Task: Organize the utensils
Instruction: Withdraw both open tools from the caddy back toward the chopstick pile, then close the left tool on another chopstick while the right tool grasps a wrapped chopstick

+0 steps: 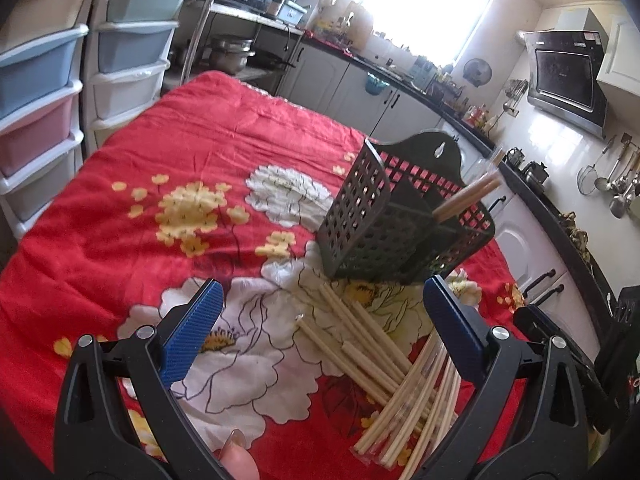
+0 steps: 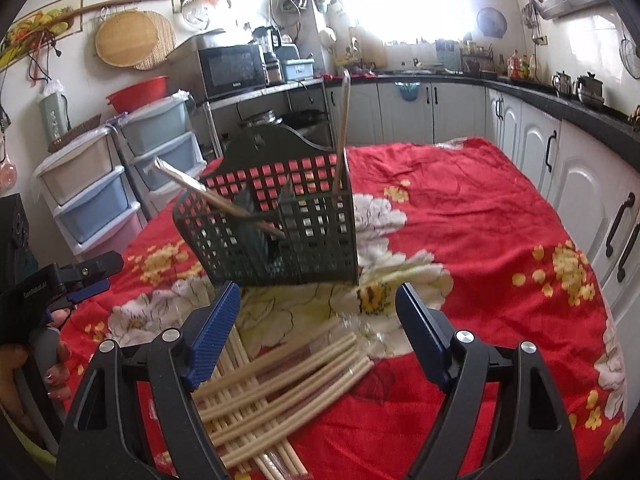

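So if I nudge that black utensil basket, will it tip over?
Probably. The black utensil basket looks like light open plastic mesh and already leans. The chopsticks standing tall in it likely raise its balance point, and the cloth beneath seems soft.

A dark green plastic lattice utensil caddy (image 2: pixel 280 220) with an arched hanging back stands on the red floral cloth, divided into compartments; one pale wooden chopstick (image 2: pixel 343 120) stands nearly upright in its right compartment; another chopstick (image 2: pixel 212 196) leans steeply out over its left rim; near the caddy's front, a loose heap of pale bamboo chopsticks (image 2: pixel 280 376) lies flat on the cloth, fanned and crossing one another, some seemingly in clear wrappers.
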### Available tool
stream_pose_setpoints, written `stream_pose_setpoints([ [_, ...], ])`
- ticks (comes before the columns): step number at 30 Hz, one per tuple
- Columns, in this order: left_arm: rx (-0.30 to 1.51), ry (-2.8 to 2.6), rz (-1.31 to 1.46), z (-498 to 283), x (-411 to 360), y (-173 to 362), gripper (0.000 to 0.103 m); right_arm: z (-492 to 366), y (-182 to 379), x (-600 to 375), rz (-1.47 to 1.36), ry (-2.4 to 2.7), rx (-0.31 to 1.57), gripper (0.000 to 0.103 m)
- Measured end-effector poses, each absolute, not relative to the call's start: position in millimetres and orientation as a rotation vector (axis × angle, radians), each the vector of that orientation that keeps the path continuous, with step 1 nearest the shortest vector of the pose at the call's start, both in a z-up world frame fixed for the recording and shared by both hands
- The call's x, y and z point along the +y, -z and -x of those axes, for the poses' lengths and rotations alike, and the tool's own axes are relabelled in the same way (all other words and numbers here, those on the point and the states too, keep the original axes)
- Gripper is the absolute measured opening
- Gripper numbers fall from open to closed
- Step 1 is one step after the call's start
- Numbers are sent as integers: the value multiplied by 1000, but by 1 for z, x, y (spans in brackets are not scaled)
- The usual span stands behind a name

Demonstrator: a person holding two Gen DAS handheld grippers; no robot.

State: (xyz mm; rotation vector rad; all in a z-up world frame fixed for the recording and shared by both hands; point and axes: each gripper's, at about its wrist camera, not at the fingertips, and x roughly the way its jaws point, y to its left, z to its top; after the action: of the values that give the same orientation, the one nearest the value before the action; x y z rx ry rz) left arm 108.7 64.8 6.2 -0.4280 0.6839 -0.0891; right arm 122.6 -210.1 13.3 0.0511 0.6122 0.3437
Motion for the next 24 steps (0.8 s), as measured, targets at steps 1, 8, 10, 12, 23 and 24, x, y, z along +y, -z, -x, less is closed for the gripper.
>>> stream_pose_setpoints([
  [1, 691, 92, 431, -109, 65, -4, 92, -123, -10, -211, -52, -342, 624, 77],
  [8, 743, 102, 459, -111, 64, 12, 92, -121, 5, -214, -41, -329, 681, 77],
  [10, 757, 106, 472, -112, 64, 16, 92, -122, 9, -215, -41, -325, 694, 77],
  [12, 768, 112, 487, -113, 65, 20, 92, -123, 14, -216, -41, -318, 711, 77],
  [23, 841, 152, 539, -118, 61, 40, 68, -135, 44, -220, -64, -288, 846, 65],
  [24, 850, 157, 548, -119, 61, 42, 67, -137, 46, -221, -70, -283, 856, 65],
])
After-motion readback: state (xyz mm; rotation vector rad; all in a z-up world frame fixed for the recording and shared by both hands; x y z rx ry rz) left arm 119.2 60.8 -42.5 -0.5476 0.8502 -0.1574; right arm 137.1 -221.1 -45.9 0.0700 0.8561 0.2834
